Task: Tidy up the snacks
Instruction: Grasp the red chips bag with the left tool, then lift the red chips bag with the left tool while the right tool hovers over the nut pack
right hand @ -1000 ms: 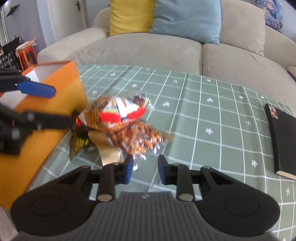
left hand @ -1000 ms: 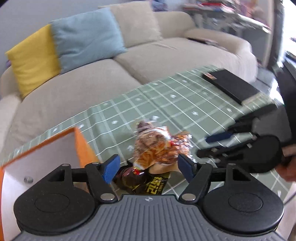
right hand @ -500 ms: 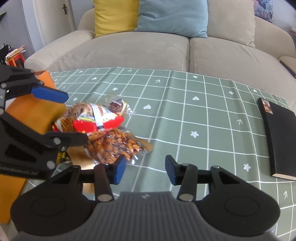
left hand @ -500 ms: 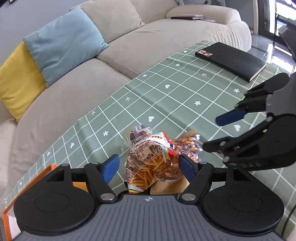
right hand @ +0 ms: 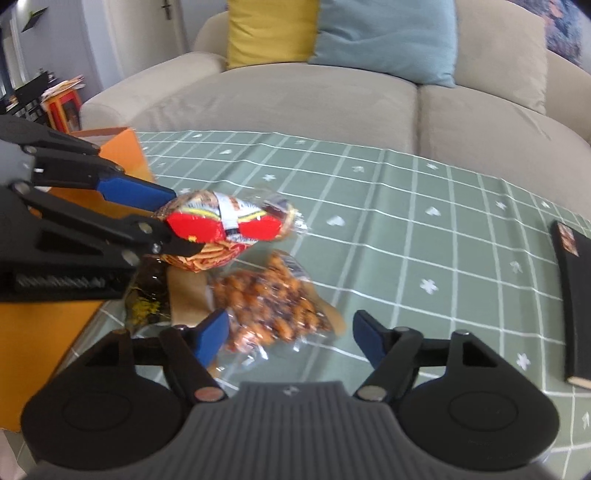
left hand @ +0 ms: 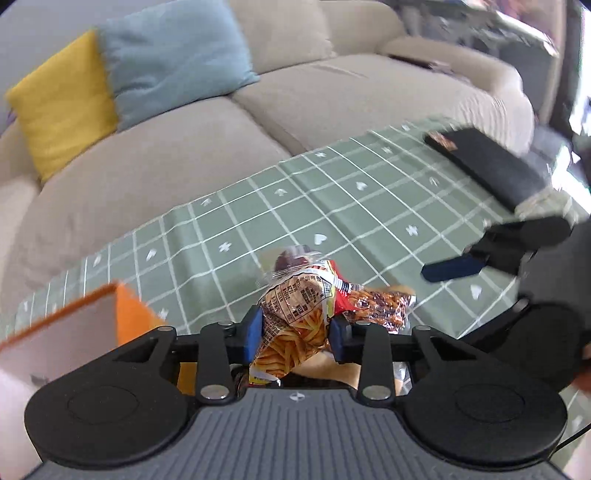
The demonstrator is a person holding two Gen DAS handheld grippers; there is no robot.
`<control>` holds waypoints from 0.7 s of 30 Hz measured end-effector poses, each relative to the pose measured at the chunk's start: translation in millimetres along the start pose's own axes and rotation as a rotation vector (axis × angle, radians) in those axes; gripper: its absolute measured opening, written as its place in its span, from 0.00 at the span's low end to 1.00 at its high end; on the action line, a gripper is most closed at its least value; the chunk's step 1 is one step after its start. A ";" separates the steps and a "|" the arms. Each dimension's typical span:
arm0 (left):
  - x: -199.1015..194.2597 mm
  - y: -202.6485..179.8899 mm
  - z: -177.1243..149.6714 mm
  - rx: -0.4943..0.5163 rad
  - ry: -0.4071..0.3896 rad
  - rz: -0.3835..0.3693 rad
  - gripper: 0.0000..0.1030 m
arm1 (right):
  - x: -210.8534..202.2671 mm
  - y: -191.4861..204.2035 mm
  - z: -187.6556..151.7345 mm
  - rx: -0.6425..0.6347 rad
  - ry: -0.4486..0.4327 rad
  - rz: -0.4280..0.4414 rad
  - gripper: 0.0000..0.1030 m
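Both pictures are bright with soft daylight. In the left wrist view the strongest light comes from the far right edge, where it is washed out white. Things there are smeared — the black book (left hand: 487,168) and the sofa (left hand: 332,96) look blurry. The round lens bends the bench (right hand: 406,221) lines, and the corners go dark. The clear snack bag (right hand: 273,306) has small shiny spots of glare. Shadows are faint. The pillows (right hand: 384,33) in the right wrist view look a bit soft.
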State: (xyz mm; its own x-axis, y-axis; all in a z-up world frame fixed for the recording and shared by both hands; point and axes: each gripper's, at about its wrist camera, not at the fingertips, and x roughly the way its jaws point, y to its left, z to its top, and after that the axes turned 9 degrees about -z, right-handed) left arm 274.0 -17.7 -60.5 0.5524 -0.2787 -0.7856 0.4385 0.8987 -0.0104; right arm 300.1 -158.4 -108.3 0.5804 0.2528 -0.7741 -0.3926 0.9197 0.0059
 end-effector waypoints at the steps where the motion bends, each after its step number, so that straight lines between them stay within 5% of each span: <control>1: -4.5 4.3 -1.1 -0.038 -0.006 -0.006 0.40 | 2.4 3.8 2.2 -0.011 0.000 0.000 0.74; 10: -30.4 19.7 -10.5 -0.178 -0.069 -0.056 0.39 | 34.5 19.9 19.1 -0.040 0.042 0.040 0.83; 21: -37.9 10.3 -23.8 -0.228 -0.097 -0.105 0.39 | 29.8 16.7 2.1 -0.017 0.068 0.013 0.78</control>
State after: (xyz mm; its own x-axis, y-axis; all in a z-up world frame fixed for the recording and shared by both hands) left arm 240.7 10.1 -45.5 0.5826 -0.3960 -0.7098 0.3320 0.9131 -0.2369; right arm 312.4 -134.9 -129.9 0.5258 0.2430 -0.8151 -0.4118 0.9113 0.0060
